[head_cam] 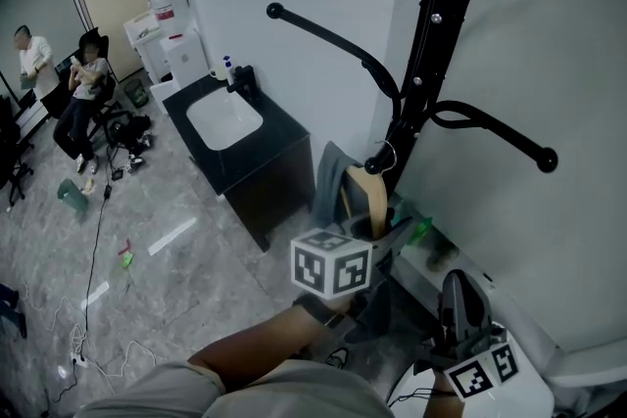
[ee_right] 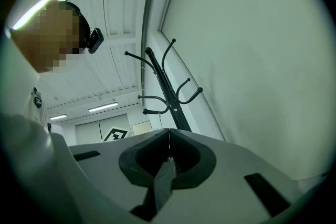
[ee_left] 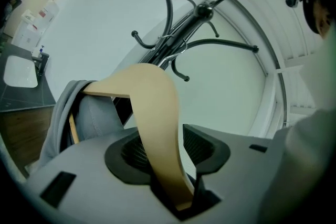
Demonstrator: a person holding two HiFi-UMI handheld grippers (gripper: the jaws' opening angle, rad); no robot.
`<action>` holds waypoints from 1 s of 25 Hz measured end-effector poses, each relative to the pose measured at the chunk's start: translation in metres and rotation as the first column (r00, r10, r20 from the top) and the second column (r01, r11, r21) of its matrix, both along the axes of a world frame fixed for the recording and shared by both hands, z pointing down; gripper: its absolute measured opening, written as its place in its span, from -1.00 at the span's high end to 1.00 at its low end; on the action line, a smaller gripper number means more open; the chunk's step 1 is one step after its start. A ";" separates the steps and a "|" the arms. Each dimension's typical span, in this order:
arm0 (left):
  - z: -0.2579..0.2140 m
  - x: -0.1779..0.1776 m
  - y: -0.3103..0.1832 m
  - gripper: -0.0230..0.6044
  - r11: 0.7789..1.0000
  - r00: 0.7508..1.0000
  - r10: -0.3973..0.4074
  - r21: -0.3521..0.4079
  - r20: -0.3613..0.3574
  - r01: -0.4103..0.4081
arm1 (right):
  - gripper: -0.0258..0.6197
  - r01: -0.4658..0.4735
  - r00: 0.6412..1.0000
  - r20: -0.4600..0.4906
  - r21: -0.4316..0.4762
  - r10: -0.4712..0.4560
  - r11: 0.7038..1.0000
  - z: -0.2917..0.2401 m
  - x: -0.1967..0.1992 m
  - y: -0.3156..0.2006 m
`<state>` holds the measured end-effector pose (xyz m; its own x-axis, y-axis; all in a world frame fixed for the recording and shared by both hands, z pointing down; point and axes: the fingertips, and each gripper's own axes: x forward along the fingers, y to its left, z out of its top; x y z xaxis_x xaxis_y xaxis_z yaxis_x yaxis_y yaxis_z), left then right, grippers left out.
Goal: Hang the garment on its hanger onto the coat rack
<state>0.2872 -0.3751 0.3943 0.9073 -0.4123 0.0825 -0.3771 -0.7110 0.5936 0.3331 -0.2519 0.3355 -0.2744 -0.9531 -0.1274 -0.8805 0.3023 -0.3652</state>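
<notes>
Garment [head_cam: 331,173] draped on hanger [head_cam: 364,196], sitting close against rack [head_cam: 423,64] post; hook seemingly caught on low arm. Hanger arm straddled by left gripper [ee_left: 168,150], jaws parted, no pinch seen. Release judged in hand; clean pull-back called for, hanger left unknocked. Right gripper [ee_right: 169,144] held low, jaws closed. Room for withdrawal toward floor [head_cam: 176,250] at left; wall [head_cam: 549,34] tight at right.
</notes>
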 end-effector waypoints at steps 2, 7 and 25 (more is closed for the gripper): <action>-0.002 0.000 0.006 0.28 0.999 0.999 0.030 0.018 0.012 -0.030 | 0.87 0.016 1.000 -0.002 0.002 -0.016 1.000 -0.001 -0.007 -0.003; -0.001 -0.006 0.018 0.15 0.996 0.996 0.077 0.042 0.037 -0.078 | 0.87 0.045 0.999 -0.005 0.010 -0.045 0.999 -0.004 -0.019 -0.005; -0.045 -0.079 0.067 0.84 0.955 0.998 -0.041 0.296 0.046 0.025 | 0.87 0.104 0.994 -0.041 0.017 -0.103 0.994 -0.008 -0.052 -0.004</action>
<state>0.2080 -0.3078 0.3493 0.8906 -0.4549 -0.0013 -0.4276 -0.8381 0.3389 0.2807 -0.2559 0.3274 -0.3766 -0.9169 -0.1322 -0.8580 0.3990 -0.3236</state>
